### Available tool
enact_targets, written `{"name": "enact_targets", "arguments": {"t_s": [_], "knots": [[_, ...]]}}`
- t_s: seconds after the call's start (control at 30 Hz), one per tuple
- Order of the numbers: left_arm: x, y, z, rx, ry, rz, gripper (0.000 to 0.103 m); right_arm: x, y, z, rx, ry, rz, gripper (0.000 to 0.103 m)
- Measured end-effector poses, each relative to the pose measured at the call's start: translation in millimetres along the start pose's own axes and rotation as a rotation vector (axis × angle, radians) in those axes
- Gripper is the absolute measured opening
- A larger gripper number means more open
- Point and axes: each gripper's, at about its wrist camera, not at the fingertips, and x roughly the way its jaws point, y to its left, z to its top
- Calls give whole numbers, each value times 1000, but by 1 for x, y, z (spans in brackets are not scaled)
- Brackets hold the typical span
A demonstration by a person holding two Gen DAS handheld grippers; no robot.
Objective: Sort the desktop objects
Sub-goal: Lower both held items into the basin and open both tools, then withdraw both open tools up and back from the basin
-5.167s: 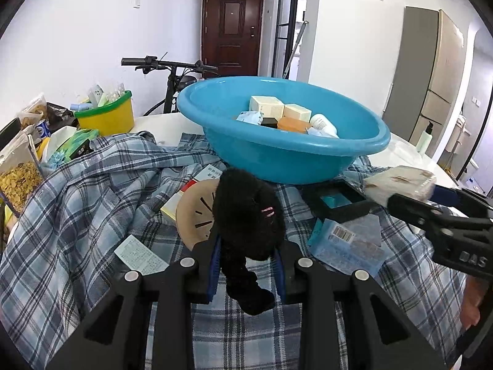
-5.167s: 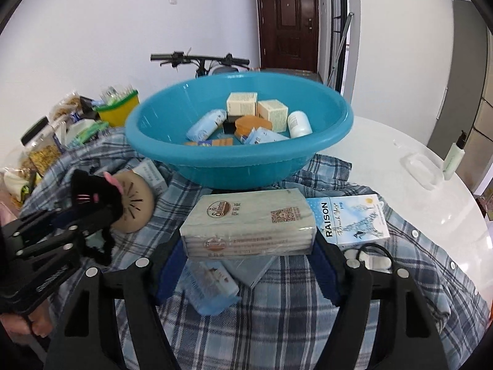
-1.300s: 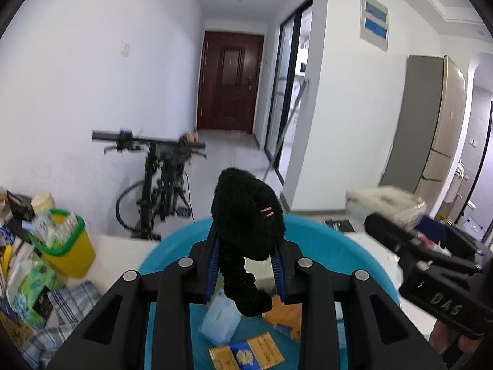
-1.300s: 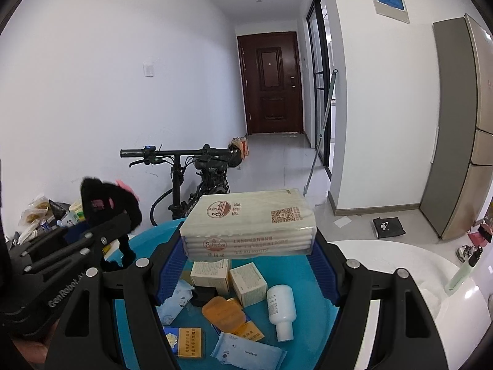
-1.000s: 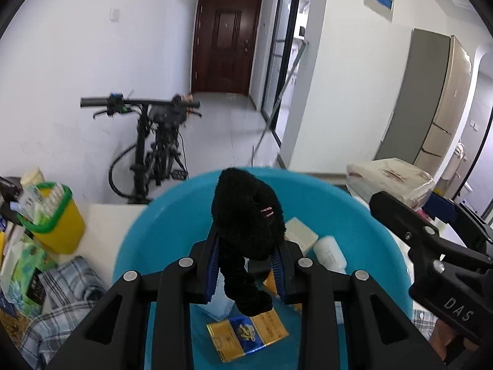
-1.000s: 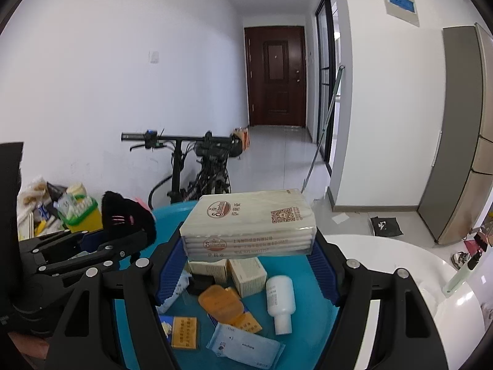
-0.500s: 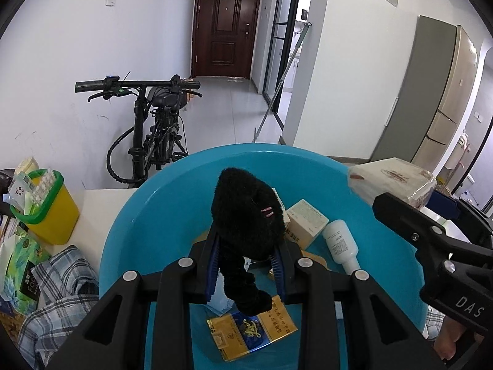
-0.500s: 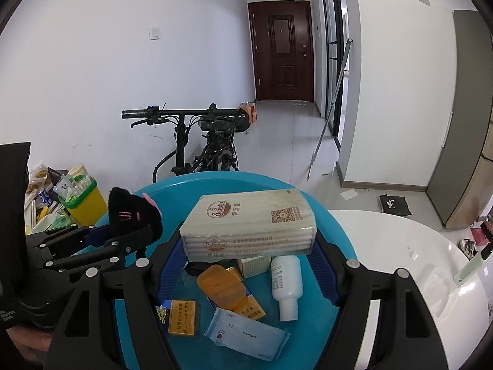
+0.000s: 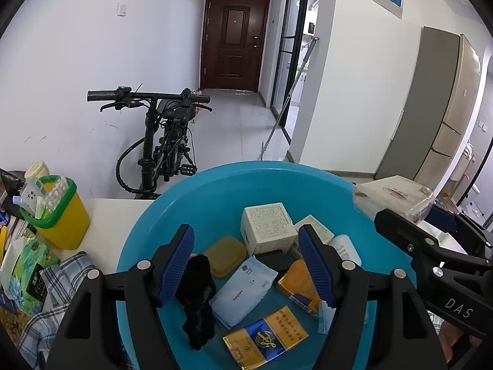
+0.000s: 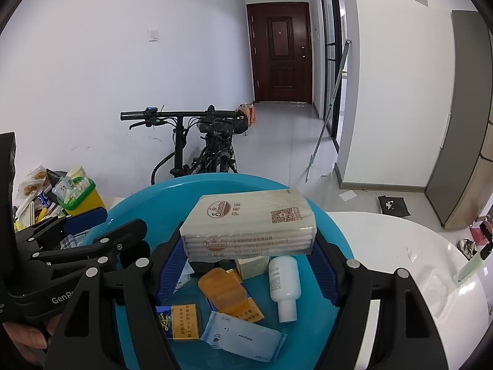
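**Plush toy loose in the basin, tissue pack gripped**

The left claw (image 9: 246, 262) is seen opening over the blue basin (image 9: 215, 185); the black plush toy (image 9: 197, 296) lies inside, untouched by the pads. The tissue pack (image 10: 249, 225) is clamped in the right claw (image 10: 249, 265) above the basin.

1. Left gripper (image 9: 246, 265) is over the blue basin (image 9: 215, 191), its jaws opening, and nothing is pinched between the blue fingers (image 9: 177, 263).
2. The black plush toy (image 9: 197, 302) lies in the basin, right by the left finger.
3. Also in there: a white box (image 9: 268, 228), a light blue packet (image 9: 243, 291), a blue and gold pack (image 9: 265, 339).
4. Right gripper (image 9: 431, 265) pokes in from the right with a tissue pack (image 9: 391, 194).
5. A yellow bin (image 9: 61, 215) sits on the desk (image 9: 107, 212) at left.
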Motion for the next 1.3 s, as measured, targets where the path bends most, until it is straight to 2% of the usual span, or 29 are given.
{"name": "enact_targets", "arguments": {"t_s": [0.23,0.37,0.83,0.93,0.97,1.0,1.07,1.1,1.17,1.2,1.3], "knots": [[0,0,0,7,2,4,72,3,-4,0,19,17,10,72],[-1,-3,-1,13,3,7,72,3,-5,-1,20,17,7,82],[-1,-2,-2,11,-2,13,72,1,-8,0,25,10,-4,82],[-10,0,-1,-4,-49,16,75,0,-9,0,29,4,-6,82],[-12,0,-1,-5,-65,17,78,-1,-9,1,31,-1,-6,82],[-18,0,0,-5,-96,23,85,-2,-10,2,32,-6,-7,82],[-29,0,0,4,-165,44,88,-5,-11,3,36,-21,-11,82],[-33,-1,1,8,-188,58,88,-6,-12,3,38,-26,-13,84],[-39,1,3,14,-221,84,90,-8,-15,4,49,-34,-13,100],[-42,1,4,11,-235,88,94,-10,-16,5,58,-46,-16,103],[-49,4,7,-7,-268,72,103,-16,-18,7,68,-81,-34,103]]}}
